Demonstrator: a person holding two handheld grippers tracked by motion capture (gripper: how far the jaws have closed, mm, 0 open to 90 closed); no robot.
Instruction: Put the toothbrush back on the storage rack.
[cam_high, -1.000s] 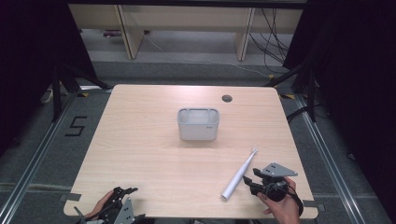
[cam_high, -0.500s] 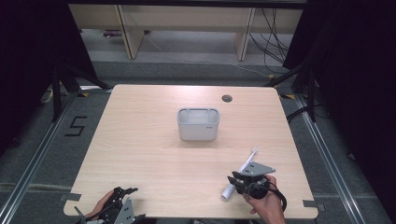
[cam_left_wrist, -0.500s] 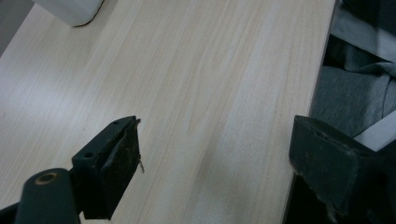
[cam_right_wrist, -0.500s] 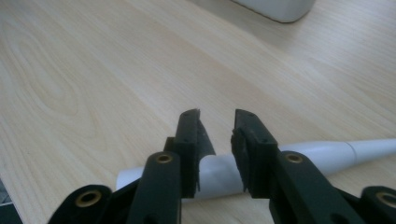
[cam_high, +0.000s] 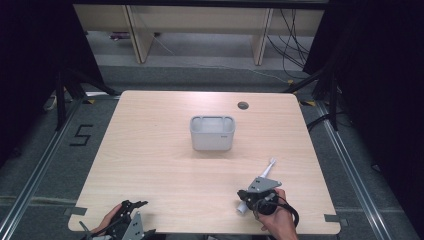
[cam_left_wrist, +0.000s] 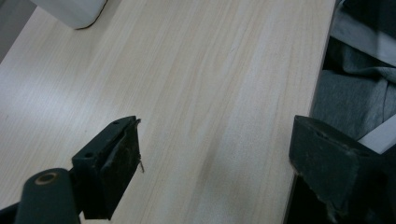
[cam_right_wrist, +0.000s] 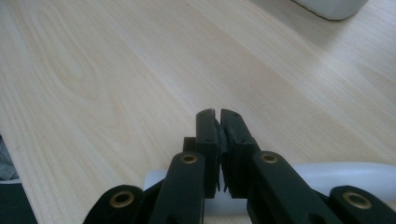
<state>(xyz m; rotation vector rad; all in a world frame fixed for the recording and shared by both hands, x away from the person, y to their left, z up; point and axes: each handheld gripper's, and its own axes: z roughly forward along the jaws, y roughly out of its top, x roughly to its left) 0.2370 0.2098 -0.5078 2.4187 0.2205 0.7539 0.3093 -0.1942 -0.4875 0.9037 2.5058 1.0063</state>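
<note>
Wooden table (cam_high: 165, 165); right hand-held gripper (cam_right_wrist: 217, 114) closed above white toothbrush (cam_high: 265, 172).

A square table of pale wood-grain laminate (cam_high: 150, 165) stands on a grey floor (cam_high: 55, 165), a small round dark cable hole (cam_high: 243, 105) near its edge at one o'clock. Silver metal rails (cam_high: 30, 185) run along the floor at nine and three o'clock, and a black numeral "5" (cam_high: 80, 135) is marked on the floor at nine. Black curtains (cam_high: 385, 75) close in both sides. At twelve o'clock, light-coloured wooden shelving (cam_high: 200, 20) lines the back, with loose black cables (cam_high: 295, 35) trailing toward one o'clock. Even light falls on the tabletop.
</note>
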